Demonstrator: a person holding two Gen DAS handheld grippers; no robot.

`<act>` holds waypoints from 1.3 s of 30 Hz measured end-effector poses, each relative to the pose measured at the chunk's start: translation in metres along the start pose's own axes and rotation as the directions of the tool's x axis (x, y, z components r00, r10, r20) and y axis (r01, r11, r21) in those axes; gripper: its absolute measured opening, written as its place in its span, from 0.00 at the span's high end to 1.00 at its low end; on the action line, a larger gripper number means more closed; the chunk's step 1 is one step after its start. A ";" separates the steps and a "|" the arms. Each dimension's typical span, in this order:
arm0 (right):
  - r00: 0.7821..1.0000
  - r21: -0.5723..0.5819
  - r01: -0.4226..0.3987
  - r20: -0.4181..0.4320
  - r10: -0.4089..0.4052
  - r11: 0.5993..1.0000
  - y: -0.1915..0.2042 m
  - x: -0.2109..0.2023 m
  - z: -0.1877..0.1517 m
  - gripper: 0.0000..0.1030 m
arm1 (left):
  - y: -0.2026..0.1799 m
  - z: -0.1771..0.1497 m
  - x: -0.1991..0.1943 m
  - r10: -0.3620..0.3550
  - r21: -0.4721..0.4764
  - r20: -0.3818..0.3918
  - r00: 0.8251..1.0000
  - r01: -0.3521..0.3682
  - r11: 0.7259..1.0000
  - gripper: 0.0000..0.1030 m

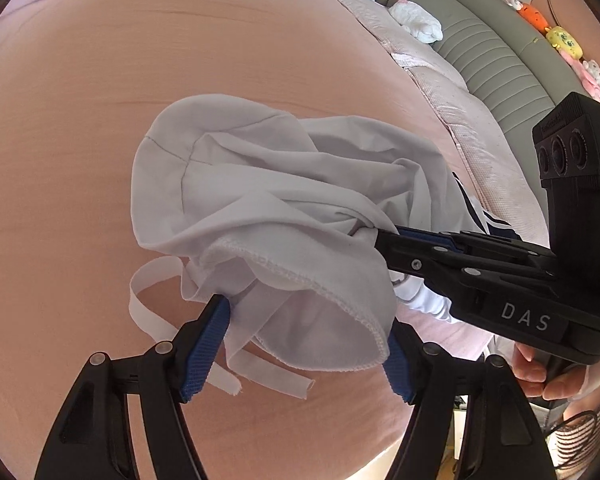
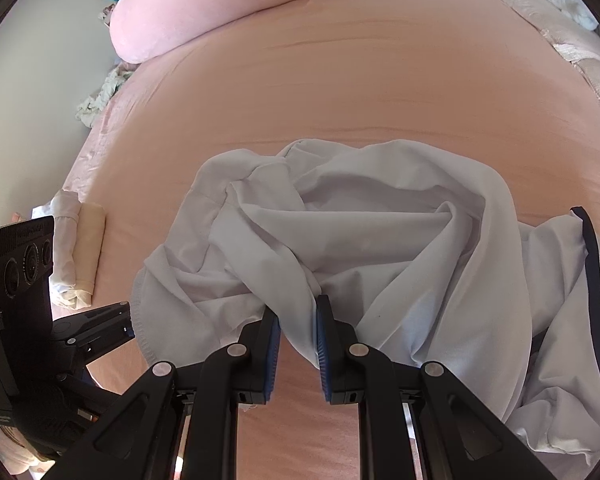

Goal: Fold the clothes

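Over bed (image 1: 80, 120), both hand-held grippers downward-tilted

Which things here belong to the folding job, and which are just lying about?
Part of the job:
- white garment, bunched on the bed sheet
- right gripper, clamped on a fold of it
- left gripper, jaws wide around its hem

Lying about:
- pink pillow
- rolled cloths
- plush toys

Both wrist cameras sit close, angled steeply down at the bed (image 2: 380, 80); both views share the white garment (image 1: 268, 200)
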State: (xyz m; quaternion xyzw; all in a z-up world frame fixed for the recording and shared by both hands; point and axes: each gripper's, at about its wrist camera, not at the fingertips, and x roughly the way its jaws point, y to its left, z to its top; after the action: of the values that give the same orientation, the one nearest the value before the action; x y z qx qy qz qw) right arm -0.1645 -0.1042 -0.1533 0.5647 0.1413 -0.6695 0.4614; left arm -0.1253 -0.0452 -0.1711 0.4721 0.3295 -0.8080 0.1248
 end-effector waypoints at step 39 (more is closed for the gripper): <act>0.783 -0.606 0.581 0.231 -0.578 0.544 0.047 0.045 -0.083 0.71 | 0.024 0.035 -0.014 0.225 -0.024 0.104 0.969 -0.224 0.974 0.94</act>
State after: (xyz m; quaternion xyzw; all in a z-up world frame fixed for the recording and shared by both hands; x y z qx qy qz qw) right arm -0.0729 -0.0915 -0.2046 0.2889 0.5408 -0.6925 0.3801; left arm -0.1301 -0.0874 -0.1573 0.4622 0.2717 -0.8107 0.2354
